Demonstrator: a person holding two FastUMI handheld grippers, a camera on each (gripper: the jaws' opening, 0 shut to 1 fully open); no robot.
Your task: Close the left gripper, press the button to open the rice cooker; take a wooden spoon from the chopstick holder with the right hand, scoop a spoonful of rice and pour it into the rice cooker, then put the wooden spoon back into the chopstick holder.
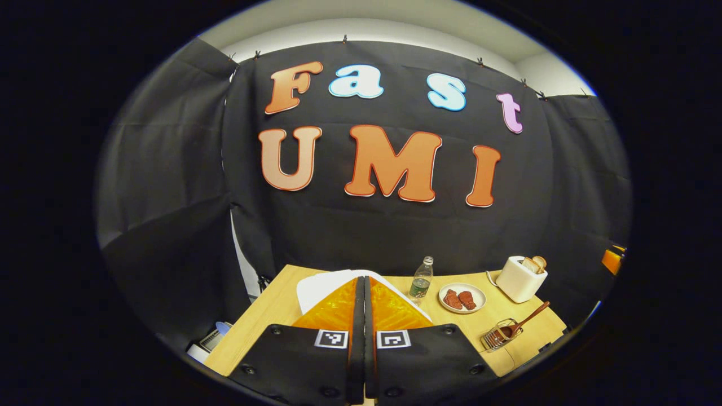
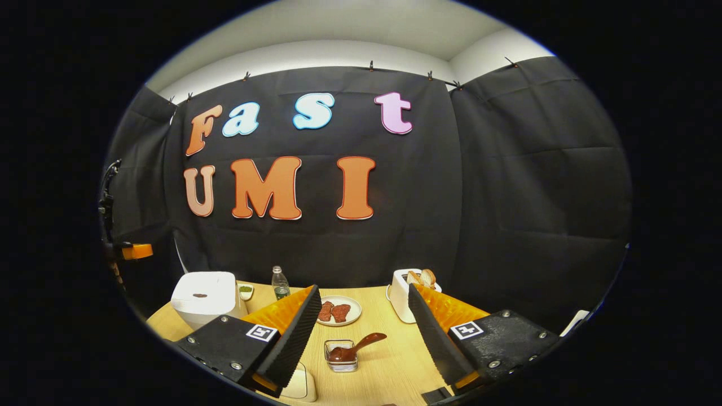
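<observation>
My left gripper (image 1: 364, 280) is shut with nothing between its fingers, and it hangs just in front of and above the white rice cooker (image 1: 317, 286). In the right gripper view the rice cooker (image 2: 204, 294) stands at the left of the table with its lid down and a dark button on top. A wire chopstick holder (image 2: 340, 356) holds the wooden spoon (image 2: 354, 347), whose handle leans to the right. My right gripper (image 2: 362, 290) is open above the table, with the holder below and between its fingers. The left gripper view has the holder (image 1: 500, 336) and spoon (image 1: 527, 318) at the right.
On the wooden table (image 2: 389, 361) stand a water bottle (image 2: 279, 283), a plate of red meat (image 2: 337, 312), a white toaster with bread (image 2: 404, 293) and a small bowl (image 2: 246, 290). A white object (image 2: 299, 386) lies at the near edge.
</observation>
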